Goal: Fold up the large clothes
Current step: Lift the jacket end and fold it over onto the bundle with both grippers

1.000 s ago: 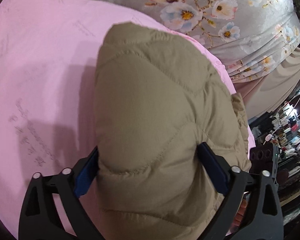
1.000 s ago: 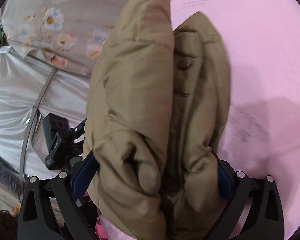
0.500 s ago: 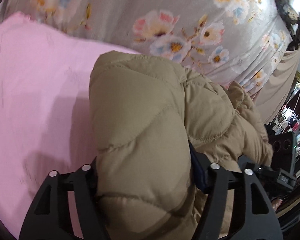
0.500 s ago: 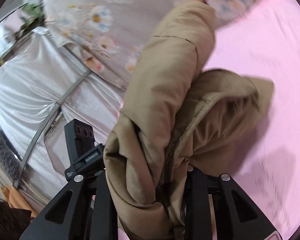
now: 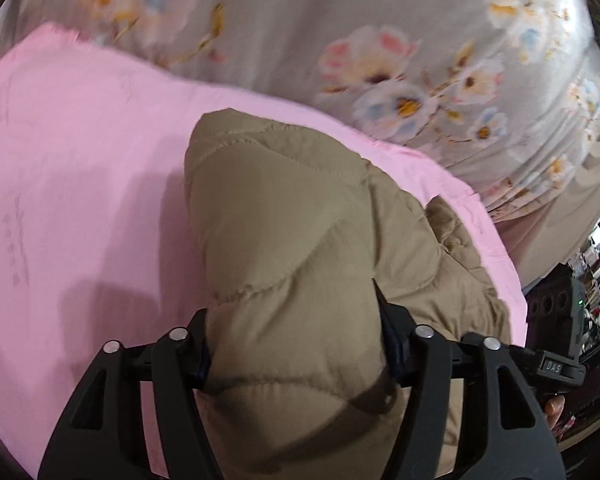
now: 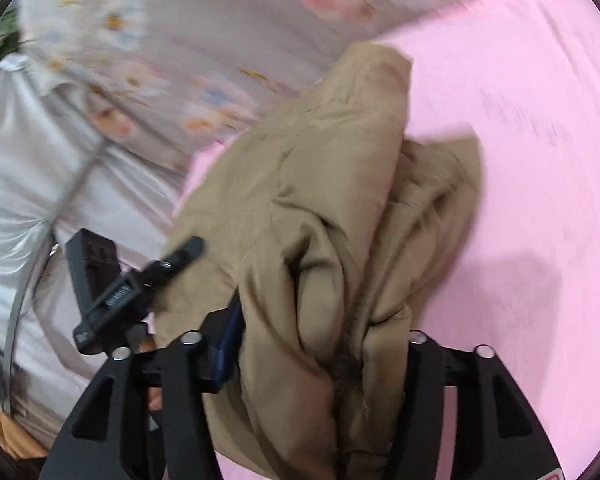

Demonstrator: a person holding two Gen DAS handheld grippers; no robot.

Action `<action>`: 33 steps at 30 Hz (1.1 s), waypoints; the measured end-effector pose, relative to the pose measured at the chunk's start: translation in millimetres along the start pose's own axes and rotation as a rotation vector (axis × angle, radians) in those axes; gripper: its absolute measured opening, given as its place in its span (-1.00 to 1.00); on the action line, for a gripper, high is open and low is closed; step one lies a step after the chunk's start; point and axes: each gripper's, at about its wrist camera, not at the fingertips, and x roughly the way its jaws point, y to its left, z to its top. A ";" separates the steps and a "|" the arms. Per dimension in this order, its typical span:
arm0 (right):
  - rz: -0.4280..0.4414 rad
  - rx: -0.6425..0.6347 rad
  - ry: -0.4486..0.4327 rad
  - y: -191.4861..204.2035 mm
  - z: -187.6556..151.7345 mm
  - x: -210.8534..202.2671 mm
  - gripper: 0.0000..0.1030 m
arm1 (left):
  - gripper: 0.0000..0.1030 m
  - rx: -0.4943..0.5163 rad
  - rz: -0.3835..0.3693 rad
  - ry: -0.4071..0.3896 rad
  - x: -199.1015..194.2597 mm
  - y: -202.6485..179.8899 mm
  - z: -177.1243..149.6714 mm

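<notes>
**Both tools pinch the padded jacket over the pink sheet**

A pink sheet [image 5: 80, 184] covers most of the surface below, lying over a grey floral bedspread [image 5: 380, 40] that shows beyond its far edge; it looks like a bed, so the jacket has a soft, wide place to be folded on. To the left in the right wrist view hangs pale shiny fabric [image 6: 16, 184].

The tan quilted jacket [image 5: 284, 240] is bunched into a thick bundle, its far end resting on or just above the sheet; which, I cannot tell. The near end is gathered up between the tools, probably so the whole bulk can be carried or turned over as one piece.

The left tool [image 5: 296, 350] presses on a puffy quilted fold. The right tool [image 6: 320, 344] has just been widening its jaws, yet creased layers of the jacket [image 6: 340, 208] fill the gap and both pads look pressed into them. The left tool also shows in the right wrist view [image 6: 112, 292], close beside the bundle.
</notes>
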 end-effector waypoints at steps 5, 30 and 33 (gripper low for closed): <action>0.091 0.031 0.079 -12.2 -12.5 27.2 0.71 | 0.57 -0.017 -0.016 0.031 4.2 22.3 -14.2; -0.038 -0.244 -0.034 57.1 118.0 151.3 0.05 | 0.40 -0.021 0.168 -0.136 49.2 105.2 82.8; -0.039 -0.202 -0.041 49.6 108.6 134.7 0.21 | 0.56 -0.113 0.119 -0.114 36.5 124.5 83.9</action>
